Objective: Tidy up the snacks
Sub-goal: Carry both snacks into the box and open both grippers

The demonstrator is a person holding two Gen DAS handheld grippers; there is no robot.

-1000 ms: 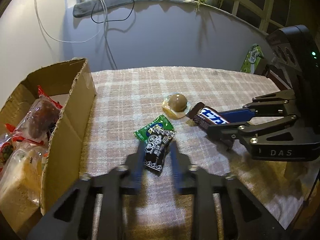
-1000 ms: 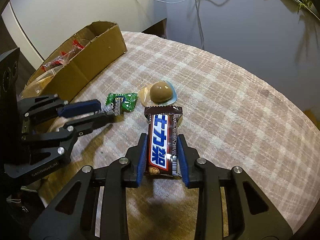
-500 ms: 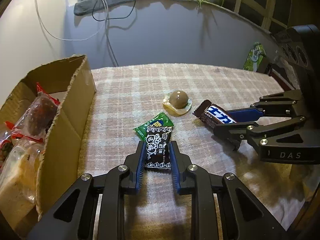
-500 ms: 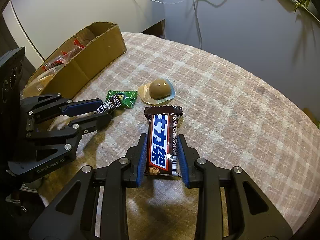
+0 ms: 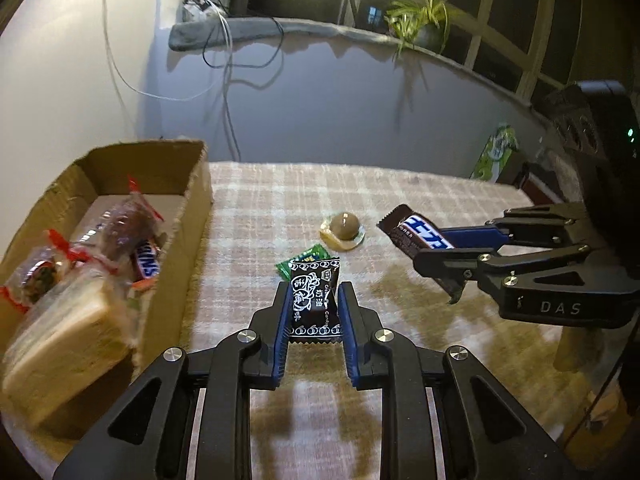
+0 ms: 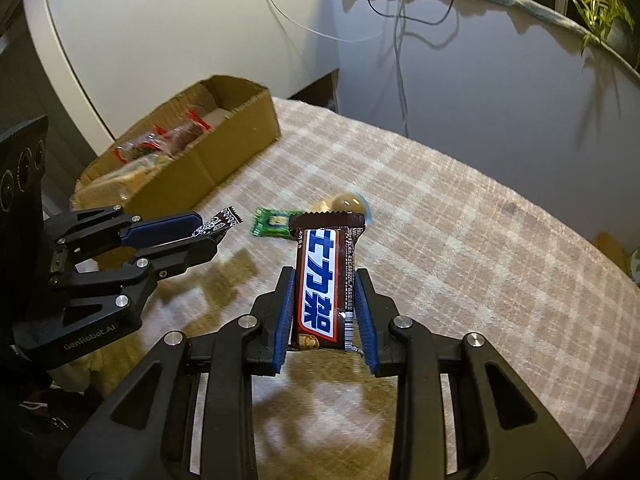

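Round table under a plaid cloth [image 5: 420,196]; cardboard box [image 5: 196,216] sits at its left edge, open top, long axis running away from the left gripper. Box contents: a large wrapped bread or cake slab [image 5: 68,332] nearest the camera, a Snickers-type bar [image 5: 147,266], and several clear red-trimmed wrapped snacks [image 5: 124,224] behind; far end of the box floor looks bare. Left gripper [image 5: 314,312] is clamped on a black-and-white candy packet [image 5: 314,300], held clear of the cloth, packet's long axis in line with the fingers. Right gripper [image 6: 326,312] is clamped on a chocolate bar [image 6: 322,280], also lifted, bar pointing forward out of the jaws. Box lies to the left of both grippers; the left gripper is plainly nearer, just beside the box wall, so judged to deposit first. Left on the cloth: green candy packet [image 5: 304,258] and a round brown sweet in clear wrap [image 5: 344,228], between the two grippers.
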